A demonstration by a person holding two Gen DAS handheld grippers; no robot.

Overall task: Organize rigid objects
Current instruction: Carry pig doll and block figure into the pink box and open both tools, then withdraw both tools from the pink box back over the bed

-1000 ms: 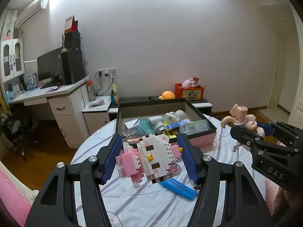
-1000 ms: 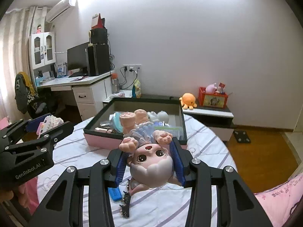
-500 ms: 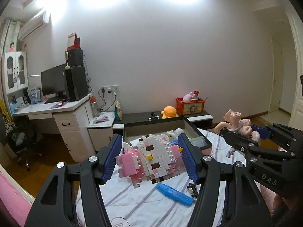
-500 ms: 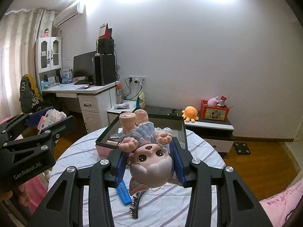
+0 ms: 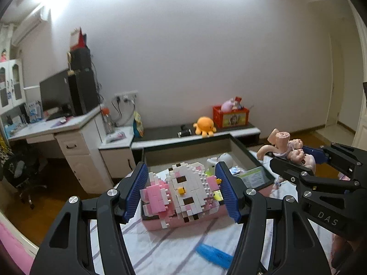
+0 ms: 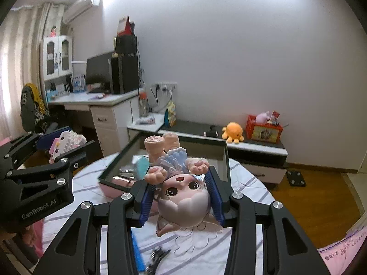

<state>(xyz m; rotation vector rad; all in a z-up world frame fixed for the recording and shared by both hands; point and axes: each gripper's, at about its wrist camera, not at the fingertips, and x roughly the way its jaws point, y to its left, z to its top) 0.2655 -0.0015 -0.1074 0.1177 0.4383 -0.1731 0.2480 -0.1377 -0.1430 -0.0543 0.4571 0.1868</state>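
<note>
Toys ride higher than a second ago: left gripper [image 5: 182,191] pinches block cat [image 5: 181,190], right gripper [image 6: 182,197] pinches doll [image 6: 181,197], both nearing the box [image 5: 243,151].

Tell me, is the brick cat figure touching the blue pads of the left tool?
Touching. The left wrist view shows the brick cat figure pressed between both blue pads of the left tool, lifted above the table.

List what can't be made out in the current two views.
- Box contents: in the left wrist view the block-built cat held in the left hand-held gripper covers most of the storage box; in the right wrist view the doll figure in the right hand-held gripper blocks it.
- Blue flat object: partly behind a finger, print unreadable.
- Small dark object on the bedspread: blurred, cut by the bottom edge.
</note>
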